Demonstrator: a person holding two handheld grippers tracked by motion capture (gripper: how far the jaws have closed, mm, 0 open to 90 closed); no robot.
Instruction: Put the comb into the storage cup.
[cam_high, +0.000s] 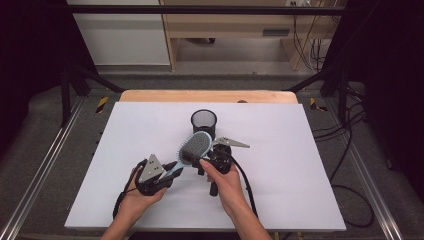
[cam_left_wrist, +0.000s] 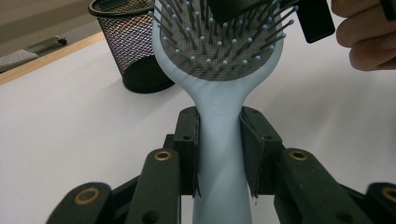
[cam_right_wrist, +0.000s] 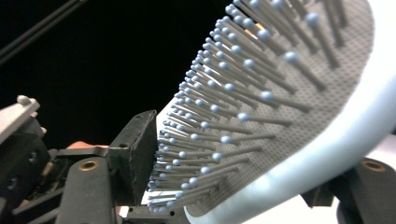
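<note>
- Pale blue plastic in the high view: a hairbrush (cam_high: 192, 148), lifted above the white table sheet (cam_high: 280, 150), bristle pad upward, head toward the far side, handle slanting down to the near left.
- Handle end gripped by the left gripper (cam_high: 167, 172), held in the person's left hand (cam_high: 142, 192), grey three-cornered plate on top.
- Right gripper (cam_high: 202, 162) in the right hand (cam_high: 222, 180), at the near right edge of the brush head, cable trailing off to the near right.
- Black mesh cup (cam_high: 204, 122) upright on the sheet just beyond the brush head, open mouth upward.
- Wooden table edge (cam_high: 207, 96) beyond the sheet.
- In the left gripper view: both black jaws pressed against the sides of the blue handle (cam_left_wrist: 219, 154), pinching it firmly; brush head (cam_left_wrist: 219, 42) straight ahead with grey pad and blue-tipped pins facing the camera.
- Mesh cup (cam_left_wrist: 128, 44) at upper left, standing on the white surface behind the brush.
- Fingers (cam_left_wrist: 366, 35) of the other hand at upper right, with part of the other gripper's black body over the top of the head.
- In the right gripper view: brush pad (cam_right_wrist: 299, 98) seen close and slanted, pins (cam_right_wrist: 210, 140) pointing left.
- One black jaw at the left with pin tips touching its inner face, the other at lower right behind the blue rim (cam_right_wrist: 327, 158); jaws spread about the head, whether actually clamping it cannot be told.
</note>
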